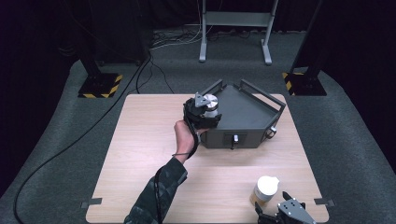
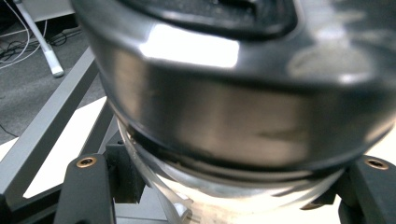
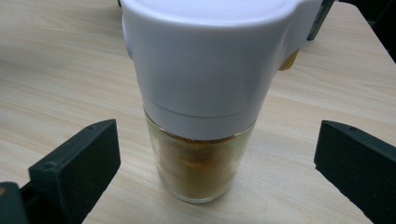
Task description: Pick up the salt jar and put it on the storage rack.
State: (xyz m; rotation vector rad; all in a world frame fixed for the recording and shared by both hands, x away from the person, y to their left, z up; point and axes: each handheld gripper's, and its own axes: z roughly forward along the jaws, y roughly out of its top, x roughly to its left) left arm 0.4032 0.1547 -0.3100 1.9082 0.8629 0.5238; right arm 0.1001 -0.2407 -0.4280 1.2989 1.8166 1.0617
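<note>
At the near left corner of the grey tray (image 1: 247, 112), my left tool (image 1: 204, 114) is clamped on a silver-lidded jar (image 1: 209, 103), jaws on either side of its glass body just under the metal lid, as the left gripper view shows close up. The jar hangs at the tray's rim, seemingly not yet set down inside. Well away from the tray, at the near right of the counter (image 1: 140, 154), my right tool (image 3: 217, 163) stands with jaws spread wide around a white-capped spice jar (image 3: 205, 107), its glass showing brown powder; the pads are clear of it on both sides. To do this step well, I judge the left tool should carry its jar fully over the tray's wall, keep it upright and lower it until the base rests flat on the tray floor before letting go. The right tool should close on the glass below the cap, centred, so the jar does not tip.
</note>
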